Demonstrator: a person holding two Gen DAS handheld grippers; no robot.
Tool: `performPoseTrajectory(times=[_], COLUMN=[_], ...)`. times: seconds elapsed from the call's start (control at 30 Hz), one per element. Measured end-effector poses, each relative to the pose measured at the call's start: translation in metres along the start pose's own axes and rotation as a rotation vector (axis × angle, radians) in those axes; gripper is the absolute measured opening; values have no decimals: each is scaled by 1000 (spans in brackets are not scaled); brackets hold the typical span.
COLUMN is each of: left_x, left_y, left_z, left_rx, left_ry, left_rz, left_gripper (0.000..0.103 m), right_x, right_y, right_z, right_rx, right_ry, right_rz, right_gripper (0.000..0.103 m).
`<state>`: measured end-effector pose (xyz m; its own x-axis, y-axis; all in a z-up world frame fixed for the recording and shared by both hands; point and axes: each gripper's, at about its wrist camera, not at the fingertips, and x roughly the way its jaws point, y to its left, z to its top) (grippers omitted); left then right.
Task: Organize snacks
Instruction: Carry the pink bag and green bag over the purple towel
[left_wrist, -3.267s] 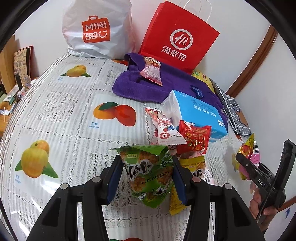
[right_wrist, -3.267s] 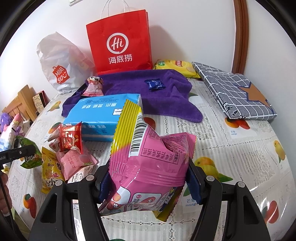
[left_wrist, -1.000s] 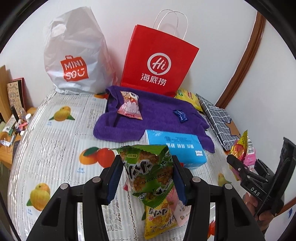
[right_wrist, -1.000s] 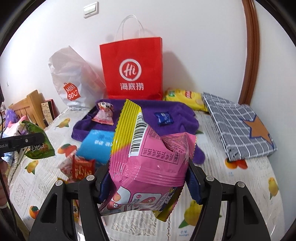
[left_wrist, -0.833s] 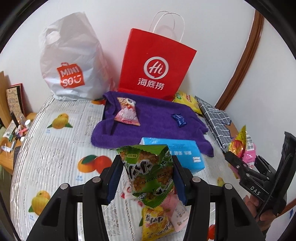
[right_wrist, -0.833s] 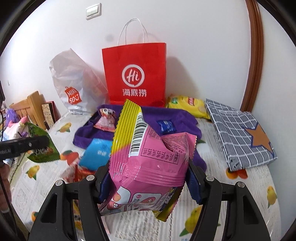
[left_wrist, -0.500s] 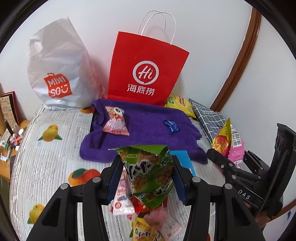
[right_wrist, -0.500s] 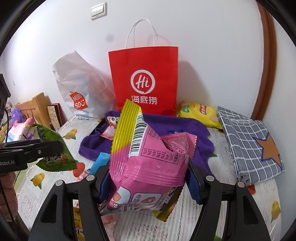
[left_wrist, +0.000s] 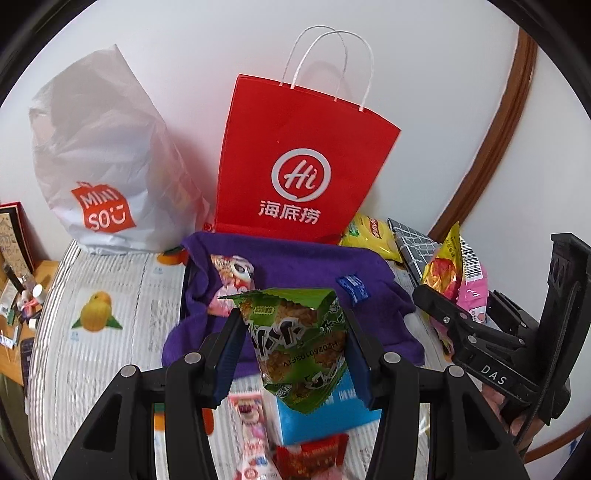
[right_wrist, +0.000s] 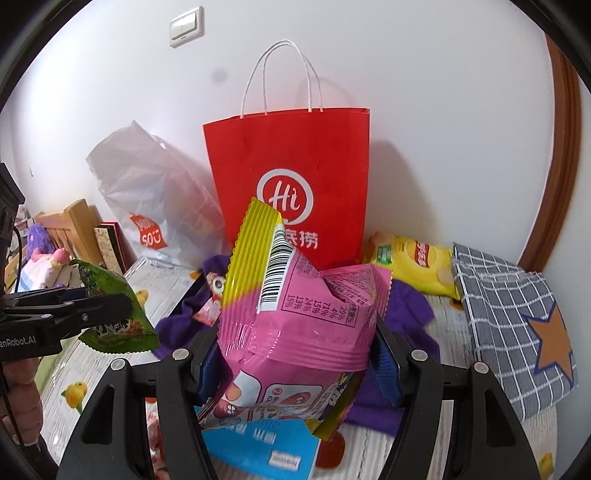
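Crinkly foil, light and slippery: my left gripper (left_wrist: 291, 350) pinches the green packet (left_wrist: 297, 343) mid-body (air-puffed, crushable), my right gripper (right_wrist: 291, 365) the pink packet (right_wrist: 295, 317).

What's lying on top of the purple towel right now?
On the purple towel lie a pink cartoon-print snack packet and a small blue wrapped candy. The held green snack bag covers the towel's near middle, so anything there can't be seen.
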<state>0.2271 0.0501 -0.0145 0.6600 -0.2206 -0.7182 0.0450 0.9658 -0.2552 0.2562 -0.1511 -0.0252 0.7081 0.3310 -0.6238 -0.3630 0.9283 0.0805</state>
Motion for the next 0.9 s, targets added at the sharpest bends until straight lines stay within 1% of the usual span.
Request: performPoseTrajectory(times=[0.2,0.43,0.57,0.67,0.8,0.9], left_x=[25,53,67,81,93,103], left_y=[7,21,33,44,53,58], left_z=[18,35,36,35,31,28], left_rx=[-15,-44,-50,-75,-83,-90], left_ry=[21,48,65,112,148,178], left_rz=[6,16,31,45,69,73], left_gripper=[49,49,49,49,49,49], right_x=[27,59,86,98,114,126], right_y=[-17,-35,-45,-48,-47,-47], right_z=[15,13,4,-2,-10,-17], right_rx=[29,38,53,54,34,29], right_ry=[22,81,168,201,242,280], right_rz=[-10,-41,-54,-46,-47,-44], right_gripper=[67,67,67,67,67,67])
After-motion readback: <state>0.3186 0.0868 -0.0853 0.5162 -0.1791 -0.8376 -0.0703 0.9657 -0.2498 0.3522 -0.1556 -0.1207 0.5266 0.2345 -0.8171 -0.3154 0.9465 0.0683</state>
